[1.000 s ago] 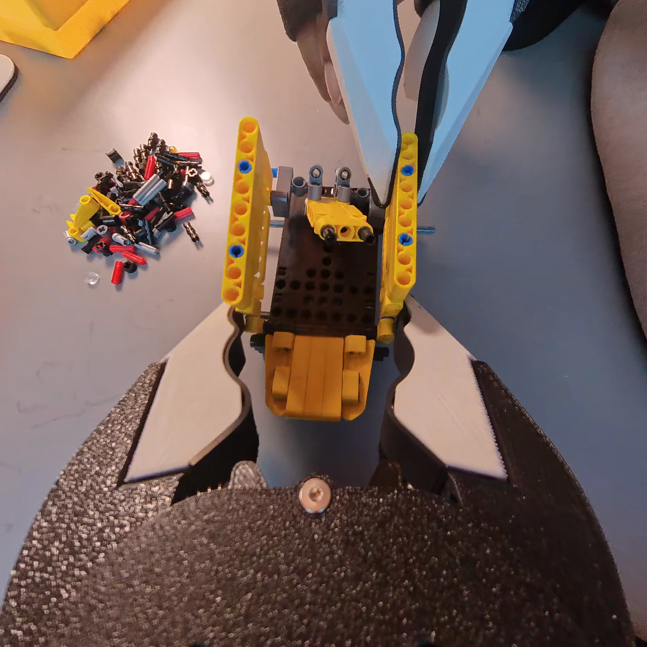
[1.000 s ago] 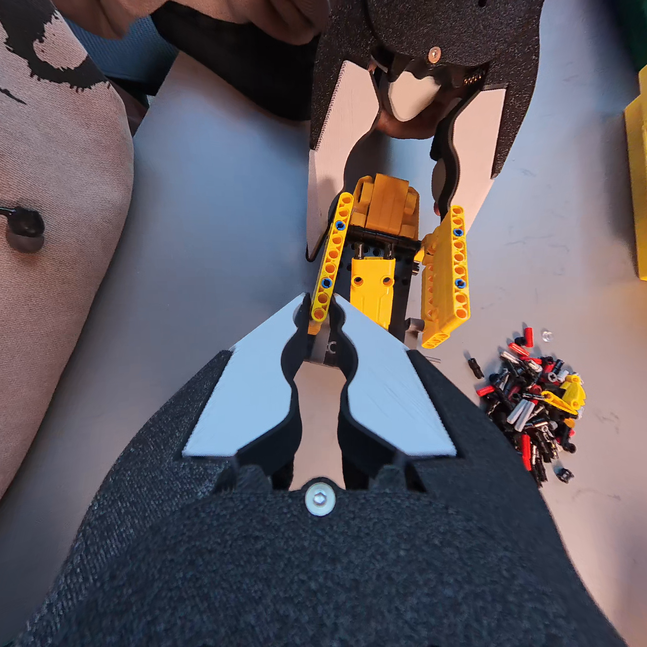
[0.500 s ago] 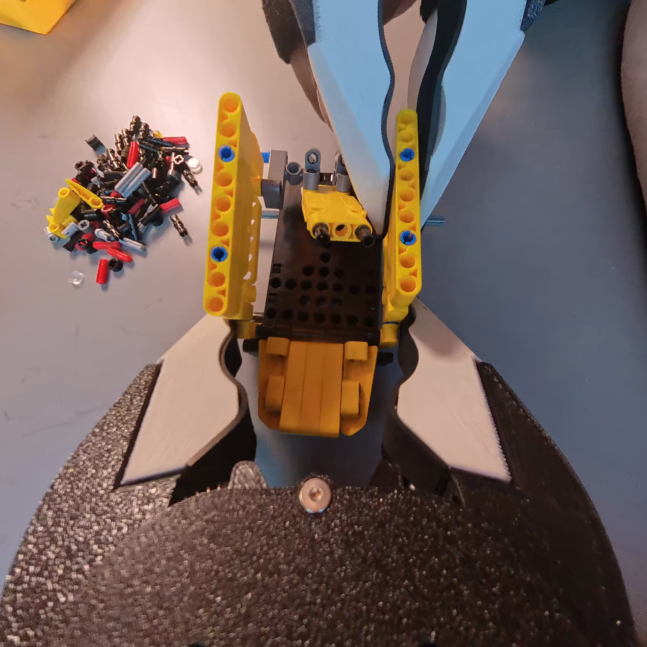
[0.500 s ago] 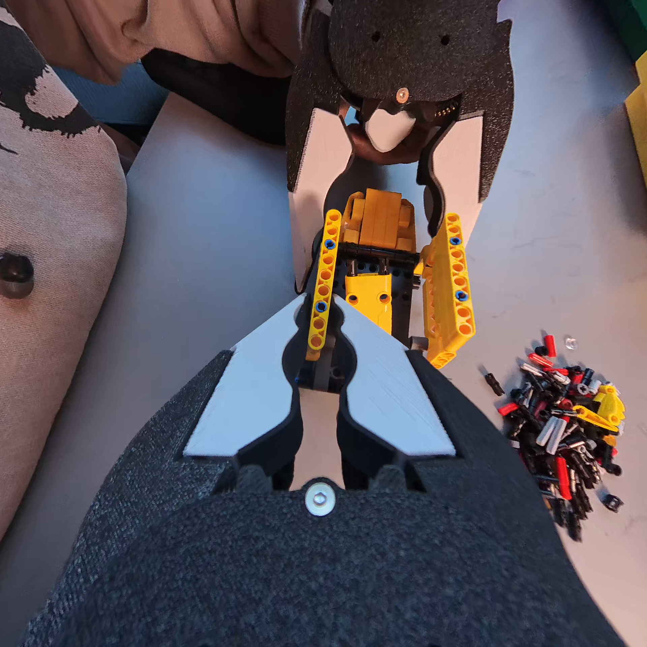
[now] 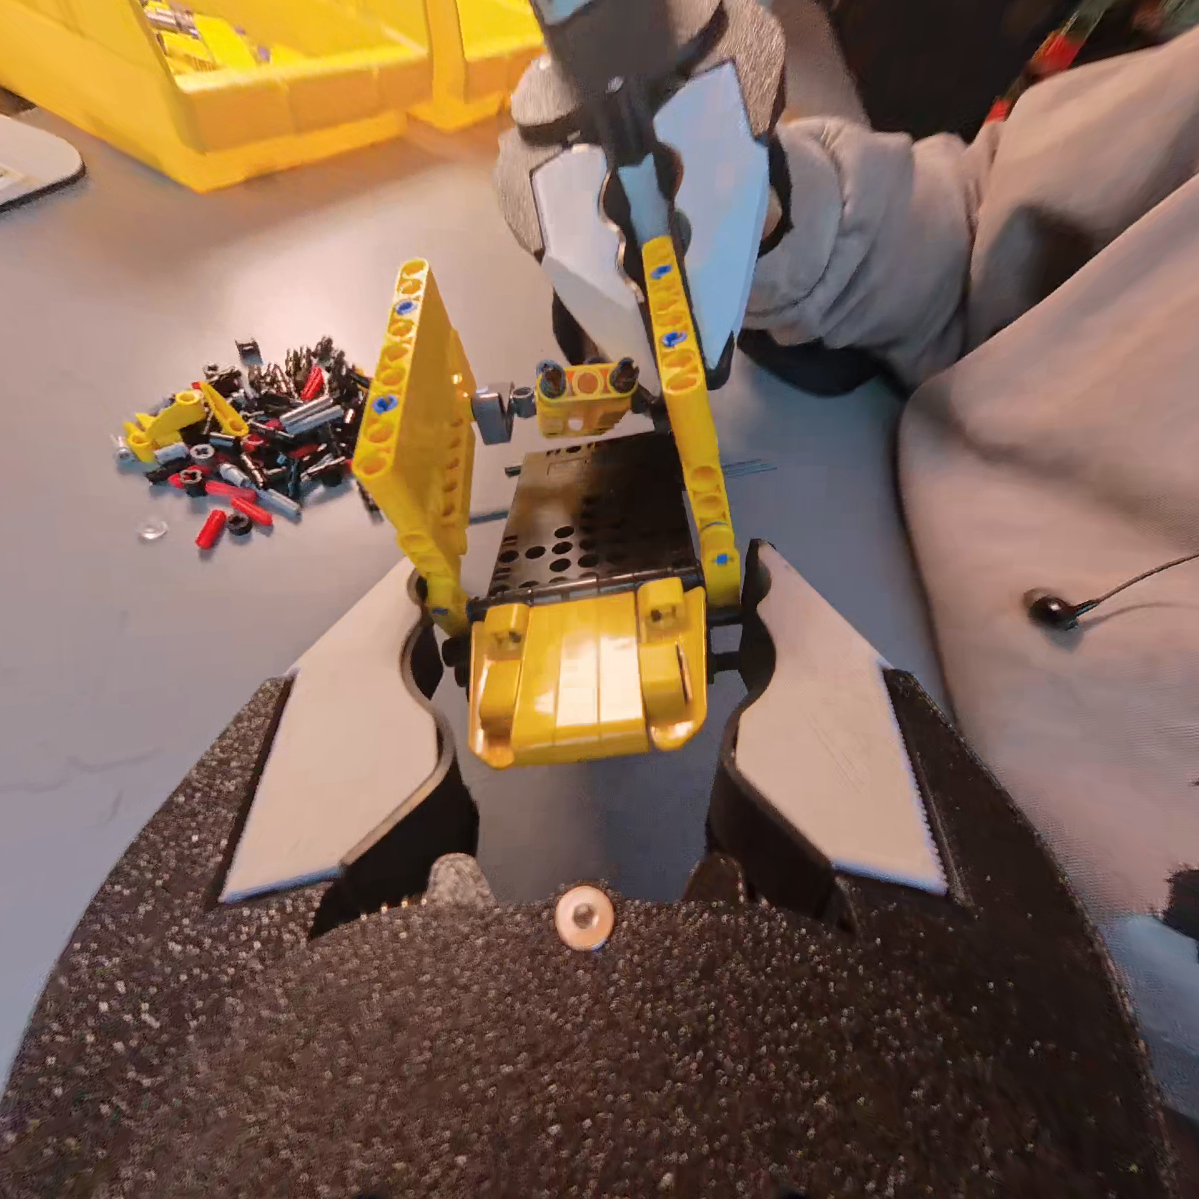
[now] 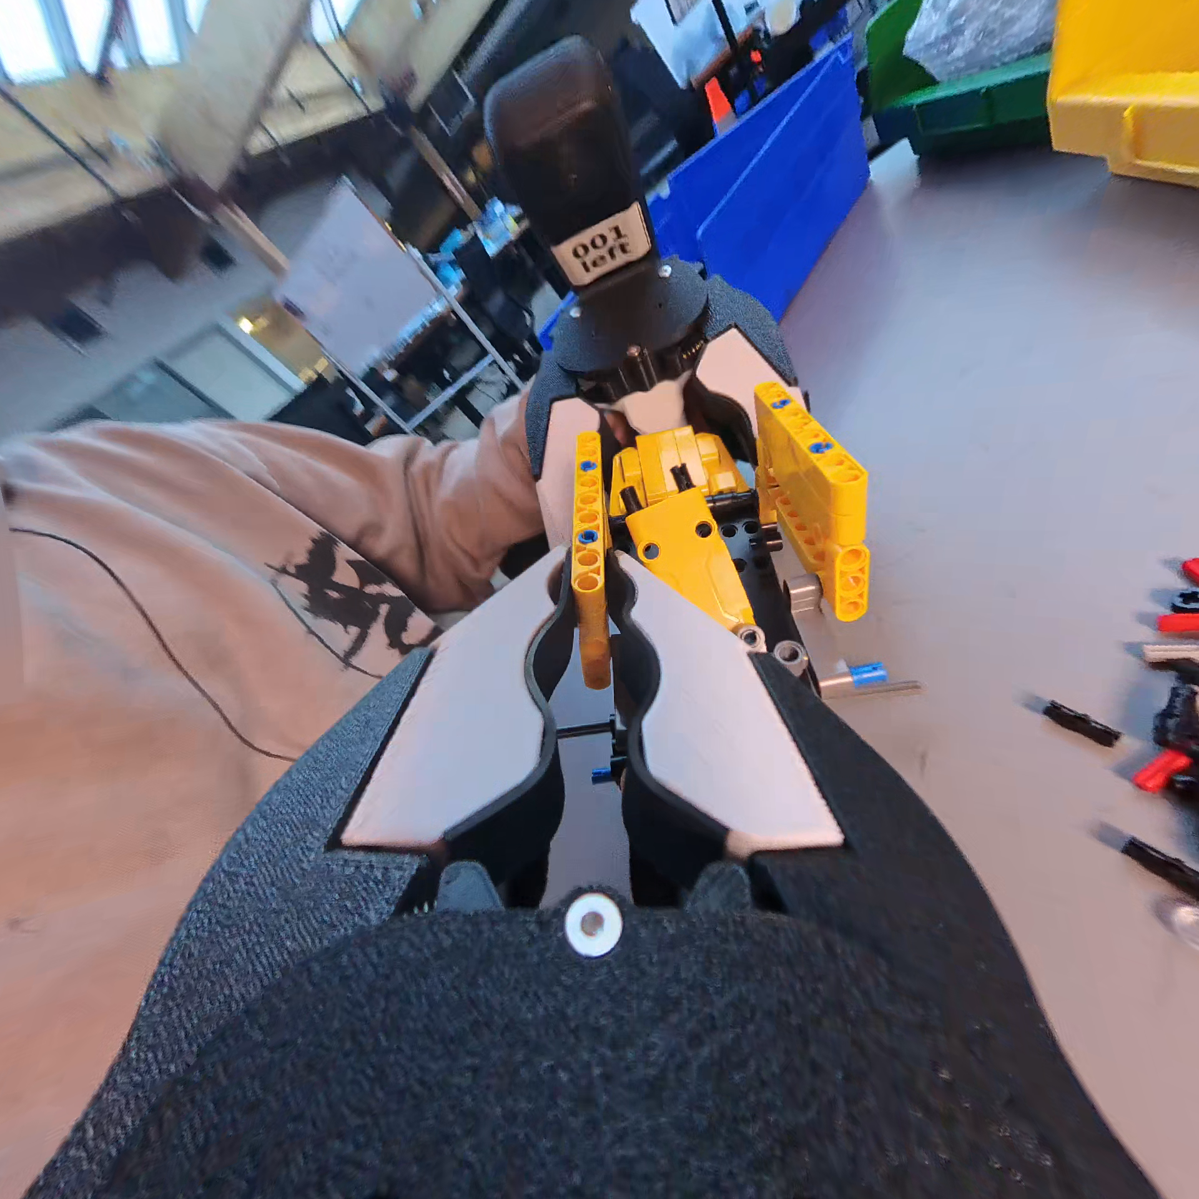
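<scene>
Model [image 5: 584, 584] sits clamped between the left gripper [image 5: 584, 623] fingers while the right gripper [image 6: 600, 584] pinches its side beam [image 6: 589, 532]; over-pulling could snap it off.

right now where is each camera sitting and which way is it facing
Left wrist view: sits on the left gripper, facing along its fingers at the brick model gripped by its base; the person's sleeve shows.
Right wrist view: sits on the right gripper, facing the opposite way, shut on the model's yellow beam; a sleeve shows left.
Shared: the model, each other's gripper, the loose parts pile, the grey table.
</scene>
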The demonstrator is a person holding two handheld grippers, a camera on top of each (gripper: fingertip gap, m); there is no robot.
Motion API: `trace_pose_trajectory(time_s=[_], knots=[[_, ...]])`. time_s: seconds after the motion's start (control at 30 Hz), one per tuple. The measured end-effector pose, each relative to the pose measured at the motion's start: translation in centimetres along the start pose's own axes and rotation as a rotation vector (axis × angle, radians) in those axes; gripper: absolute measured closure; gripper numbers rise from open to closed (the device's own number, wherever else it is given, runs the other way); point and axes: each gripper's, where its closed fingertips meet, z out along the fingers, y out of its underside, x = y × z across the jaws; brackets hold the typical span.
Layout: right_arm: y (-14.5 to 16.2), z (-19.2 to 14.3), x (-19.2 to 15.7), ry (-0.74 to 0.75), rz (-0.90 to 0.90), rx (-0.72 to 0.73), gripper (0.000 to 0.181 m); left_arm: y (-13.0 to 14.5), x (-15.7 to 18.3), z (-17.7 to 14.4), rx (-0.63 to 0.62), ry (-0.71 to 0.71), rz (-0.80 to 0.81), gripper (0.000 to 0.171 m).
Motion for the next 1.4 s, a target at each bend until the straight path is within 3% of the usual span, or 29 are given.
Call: trace_pose_trajectory(time_s=[0.23, 0.5, 1.07, 1.4], knots=[[0.0, -0.4, 0.4, -0.03, 0.038, 0.021, 0.175, 0.3, 0.0, 0.4, -0.026, 0.027, -0.096, 0.082], [1.3, 0.3, 0.1, 0.045, -0.129, -0.09, 0.173, 0.4, 0.5, 0.7, -0.034, 0.062, -0.125, 0.083], [3.5, -1.1, -0.1, 0.073, -0.382, -0.142, 0.176, 0.7, 0.7, 1.7, -0.081, 0.014, -0.043, 0.085], [4.0, -2.1, -0.2, 0.044, -0.366, -0.094, 0.176, 0.6, 0.9, 2.3, -0.081, 0.005, -0.023, 0.086]])
